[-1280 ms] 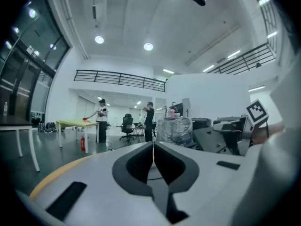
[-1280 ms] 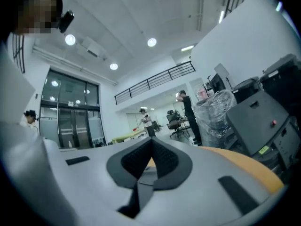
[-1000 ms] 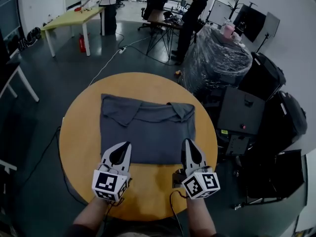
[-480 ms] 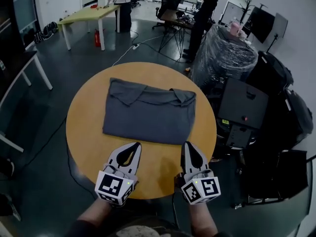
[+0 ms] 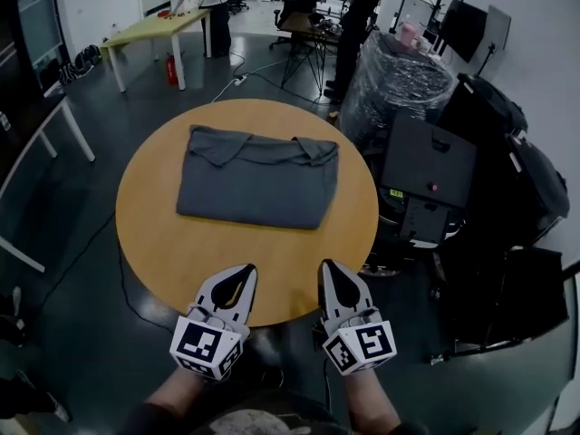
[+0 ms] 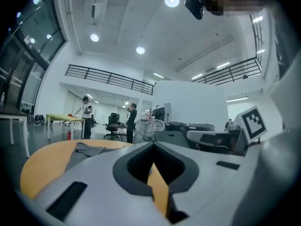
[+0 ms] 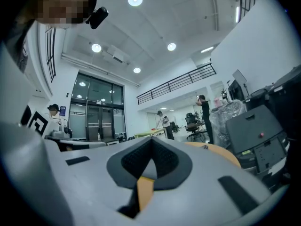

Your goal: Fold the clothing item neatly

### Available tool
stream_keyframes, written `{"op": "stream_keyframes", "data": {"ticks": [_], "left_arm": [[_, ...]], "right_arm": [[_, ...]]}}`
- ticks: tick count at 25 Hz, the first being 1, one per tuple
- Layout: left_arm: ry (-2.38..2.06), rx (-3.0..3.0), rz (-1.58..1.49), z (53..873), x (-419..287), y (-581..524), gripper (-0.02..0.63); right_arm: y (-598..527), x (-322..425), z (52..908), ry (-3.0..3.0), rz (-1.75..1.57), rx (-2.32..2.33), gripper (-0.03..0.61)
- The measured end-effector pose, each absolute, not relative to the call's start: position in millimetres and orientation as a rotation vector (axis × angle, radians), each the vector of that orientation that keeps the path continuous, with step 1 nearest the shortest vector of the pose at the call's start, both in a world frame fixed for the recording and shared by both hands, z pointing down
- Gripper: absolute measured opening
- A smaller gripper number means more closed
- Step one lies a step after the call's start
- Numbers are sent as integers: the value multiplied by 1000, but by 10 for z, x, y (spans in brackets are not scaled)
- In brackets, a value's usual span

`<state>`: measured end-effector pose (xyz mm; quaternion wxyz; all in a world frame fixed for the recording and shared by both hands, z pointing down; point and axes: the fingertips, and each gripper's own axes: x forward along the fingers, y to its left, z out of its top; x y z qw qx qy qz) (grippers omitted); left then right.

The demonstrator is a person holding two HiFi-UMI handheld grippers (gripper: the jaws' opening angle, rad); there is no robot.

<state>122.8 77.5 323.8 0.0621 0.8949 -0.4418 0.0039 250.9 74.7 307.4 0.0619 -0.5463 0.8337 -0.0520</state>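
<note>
A grey garment point(image 5: 256, 178) lies folded into a flat rectangle on the round wooden table point(image 5: 154, 243), toward its far half; its near edge also shows in the left gripper view as grey garment point(image 6: 84, 150). Both grippers hang at the table's near rim, well short of the cloth. My left gripper point(image 5: 245, 274) is shut and holds nothing. My right gripper point(image 5: 328, 270) is shut and empty too. In both gripper views the jaws meet at the tip: left gripper point(image 6: 151, 150), right gripper point(image 7: 151, 146).
A plastic-wrapped bundle point(image 5: 399, 84) and dark equipment cases point(image 5: 426, 166) stand close to the table's right side. A person point(image 5: 355, 16) stands beyond, near office chairs. A green table point(image 5: 154, 33) with another person is far left. Cables run on the floor.
Both grippers have drawn back from the garment's near edge to the table's near rim. The view has backed away, so the table and garment sit farther off.
</note>
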Motion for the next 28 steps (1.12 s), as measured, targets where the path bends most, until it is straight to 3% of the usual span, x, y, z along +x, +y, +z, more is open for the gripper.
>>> {"op": "stream_keyframes", "data": {"ticks": [13, 28], "left_arm": [[-1424, 2620, 42, 3507, 1139, 1259, 8], [-1453, 2604, 39, 3467, 1054, 1521, 8]], "right_arm": [[1251, 2557, 3596, 2612, -366, -1609, -12], [1432, 2486, 3518, 2646, -331, -1564, -11]]}}
